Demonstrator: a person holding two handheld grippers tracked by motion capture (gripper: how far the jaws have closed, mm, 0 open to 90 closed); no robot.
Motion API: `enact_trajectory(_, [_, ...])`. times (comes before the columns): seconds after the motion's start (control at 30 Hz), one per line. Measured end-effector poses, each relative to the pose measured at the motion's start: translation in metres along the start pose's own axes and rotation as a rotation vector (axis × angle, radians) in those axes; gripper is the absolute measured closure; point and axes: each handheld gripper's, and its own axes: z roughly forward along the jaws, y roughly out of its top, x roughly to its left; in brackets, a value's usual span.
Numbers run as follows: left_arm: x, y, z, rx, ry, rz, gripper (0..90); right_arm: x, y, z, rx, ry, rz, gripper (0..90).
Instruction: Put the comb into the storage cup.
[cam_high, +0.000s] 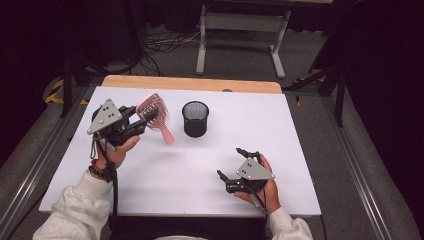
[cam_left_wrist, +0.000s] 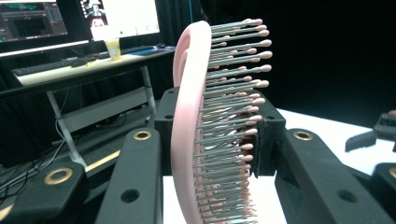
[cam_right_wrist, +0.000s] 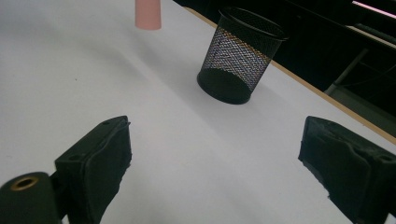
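Hairbrush (cam_high: 154, 114): pink, lifted off the counter (cam_high: 300, 150), beside mesh pen cup (cam_high: 195, 119).
Left gripper (cam_high: 142, 119): jaws clamp the brush head.
Right gripper (cam_high: 235, 165): jaws wide, empty.
Handling: probably light, rigid; bristles flex, so the handle grips better.

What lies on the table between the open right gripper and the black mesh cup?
Nothing: bare white table runs from the right gripper to the mesh cup, seen in the right gripper view.

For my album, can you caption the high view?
Left tongs grip a pink hairbrush beside a black mesh cup; right tongs wait open.
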Motion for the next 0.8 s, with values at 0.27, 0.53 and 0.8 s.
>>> enact_trajectory(0.27, [0.003, 0.025, 0.009, -0.014, -0.003, 0.031, 63.9, -0.002, 0.001, -0.002, -0.014, -0.003, 0.004, 10.3])
enact_trajectory(0.53, [0.004, 0.046, 0.025, -0.004, -0.008, 0.072, 64.0, -0.003, 0.001, -0.002, -0.016, -0.005, 0.010, 10.5])
enact_trajectory(0.8, [0.003, 0.054, 0.042, -0.002, -0.006, 0.081, 64.0, -0.003, 0.001, -0.002, -0.017, 0.002, 0.003, 12.4])
